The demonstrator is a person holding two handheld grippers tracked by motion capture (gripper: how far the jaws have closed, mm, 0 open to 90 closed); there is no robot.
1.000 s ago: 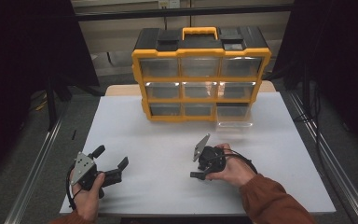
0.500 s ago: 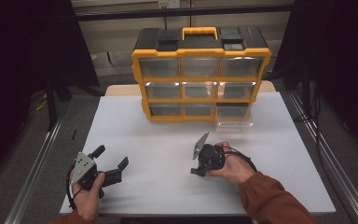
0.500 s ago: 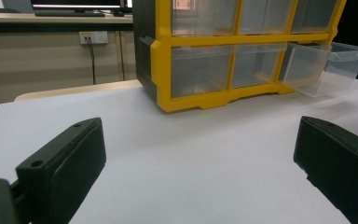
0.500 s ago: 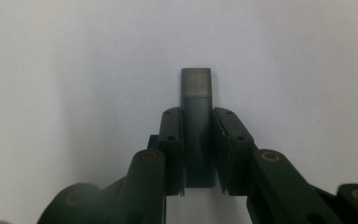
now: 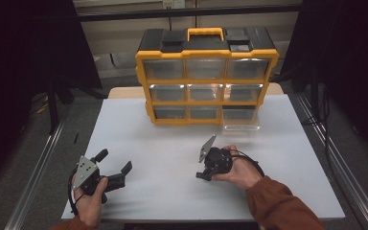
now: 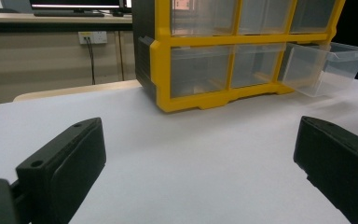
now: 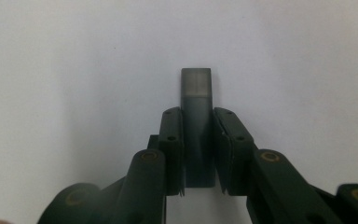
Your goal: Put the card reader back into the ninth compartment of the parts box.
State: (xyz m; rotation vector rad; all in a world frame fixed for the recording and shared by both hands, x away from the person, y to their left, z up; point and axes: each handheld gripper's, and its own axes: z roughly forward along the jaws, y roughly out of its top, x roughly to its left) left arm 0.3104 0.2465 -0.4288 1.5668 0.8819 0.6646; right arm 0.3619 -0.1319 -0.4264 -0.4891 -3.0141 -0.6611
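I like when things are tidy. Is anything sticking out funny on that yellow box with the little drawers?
Yes. On the yellow organizer, the clear drawer at the bottom right is pulled out over the white table, while the other drawers sit flush. It looks empty. Nothing looks spilled or broken.

One organizer [image 5: 206,76], nine drawers, two grippers, one dark block [image 7: 196,121].

No lettering, brand name or number can be read anywhere. The yellow-and-black drawer cabinet [image 5: 206,76] at the far side of the white counter [image 5: 172,191] carries no legible label. Its clear drawer fronts are unmarked.
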